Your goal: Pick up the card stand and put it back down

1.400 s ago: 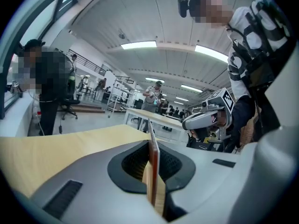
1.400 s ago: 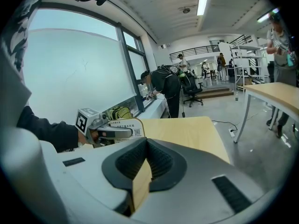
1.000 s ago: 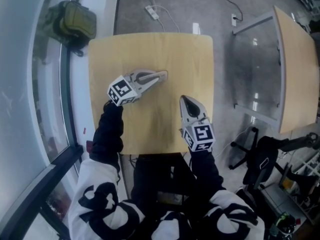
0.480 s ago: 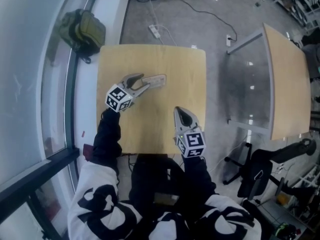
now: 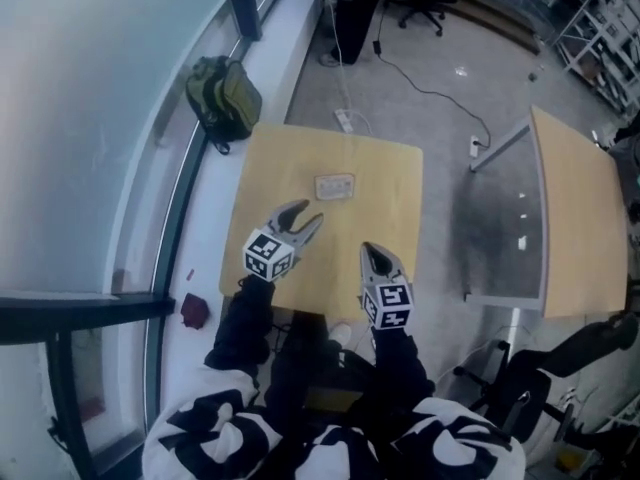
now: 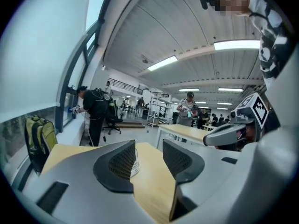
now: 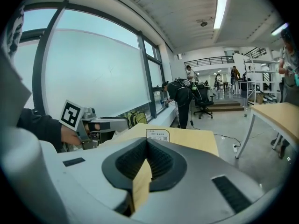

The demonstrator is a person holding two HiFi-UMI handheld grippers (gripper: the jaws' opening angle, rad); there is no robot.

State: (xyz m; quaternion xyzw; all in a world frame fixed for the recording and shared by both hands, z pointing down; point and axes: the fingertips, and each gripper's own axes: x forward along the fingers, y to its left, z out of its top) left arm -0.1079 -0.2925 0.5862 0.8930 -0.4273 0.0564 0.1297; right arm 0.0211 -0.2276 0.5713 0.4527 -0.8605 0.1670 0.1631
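The card stand, a small white printed card, rests on the wooden table toward its far side. My left gripper is open and hovers a short way nearer me than the stand, with nothing between its pads. In the left gripper view the card stand shows ahead, past the left gripper, partly hidden by the left jaw. My right gripper is shut and empty above the table's near right part. From the right gripper the card stand stands upright farther along the table.
A green backpack lies on the sill by the window, left of the table. A second table stands to the right, with a power strip and cables on the floor beyond. A person stands at the window.
The left gripper was shut on the card stand, then opened and drew back toward me. The stand stays on the table. The head camera has tilted up.
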